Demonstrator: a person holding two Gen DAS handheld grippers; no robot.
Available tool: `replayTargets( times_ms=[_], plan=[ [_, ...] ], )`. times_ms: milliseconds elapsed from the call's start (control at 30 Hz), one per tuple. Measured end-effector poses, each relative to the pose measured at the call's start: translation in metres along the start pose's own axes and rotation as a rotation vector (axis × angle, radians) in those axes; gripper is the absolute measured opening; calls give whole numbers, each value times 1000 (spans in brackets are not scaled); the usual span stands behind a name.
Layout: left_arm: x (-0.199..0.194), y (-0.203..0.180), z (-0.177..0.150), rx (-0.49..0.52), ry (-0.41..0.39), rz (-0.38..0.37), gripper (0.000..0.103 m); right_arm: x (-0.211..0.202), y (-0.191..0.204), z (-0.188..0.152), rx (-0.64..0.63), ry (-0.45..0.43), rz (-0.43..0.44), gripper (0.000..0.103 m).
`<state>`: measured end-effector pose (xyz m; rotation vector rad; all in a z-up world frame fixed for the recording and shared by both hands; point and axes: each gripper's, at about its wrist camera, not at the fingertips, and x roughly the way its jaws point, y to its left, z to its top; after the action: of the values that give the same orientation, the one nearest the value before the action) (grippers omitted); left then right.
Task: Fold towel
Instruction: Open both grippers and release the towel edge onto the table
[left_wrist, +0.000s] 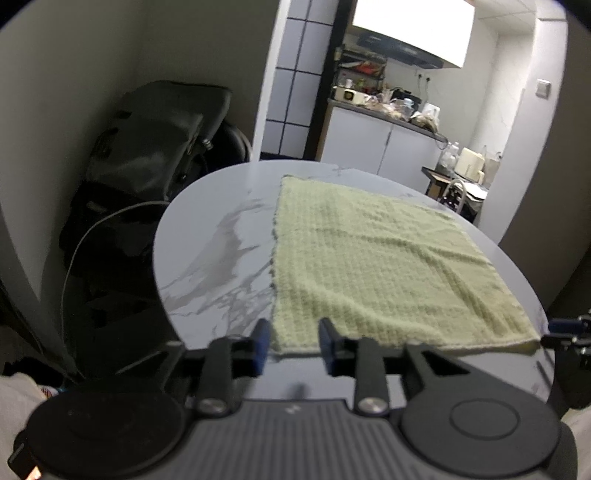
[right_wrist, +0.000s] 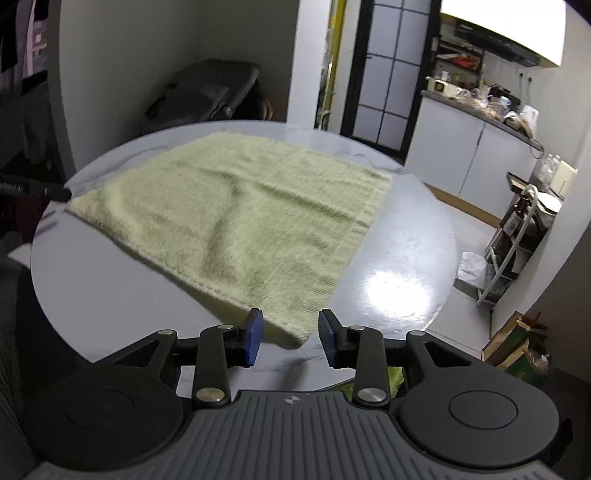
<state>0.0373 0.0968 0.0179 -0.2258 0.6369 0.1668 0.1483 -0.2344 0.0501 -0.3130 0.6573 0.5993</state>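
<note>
From my remote seat, both wrist cameras look across a round, marble-patterned table toward a dark bag slumped against the wall, a thin cable looping down beside it. Past a black-framed glass partition, I can see a cluttered kitchen counter over white cabinets under bright overhead light. In the right view, a white wire rack stands on the floor, crumpled white material at its foot, a paper bag nearer.

Two low wrist views, near corners, both facing across towel, table
</note>
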Motion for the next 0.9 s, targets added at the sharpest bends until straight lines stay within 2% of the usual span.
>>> replayTargets(
  times_ms=[100, 467, 667, 900],
  plan=[
    [1, -10, -1, 35, -12, -19, 45, -4, -6, 0, 41, -20, 6, 42],
    [12, -20, -3, 81, -6, -51, 42, 19, -5, -8, 112, 14, 2, 43],
    [15, -17, -9, 90, 17, -38, 33, 22, -4, -11, 119, 5, 10, 42],
    [15, -22, -12, 153, 6, -14, 33, 17, -6, -10, 103, 3, 12, 42]
  ],
)
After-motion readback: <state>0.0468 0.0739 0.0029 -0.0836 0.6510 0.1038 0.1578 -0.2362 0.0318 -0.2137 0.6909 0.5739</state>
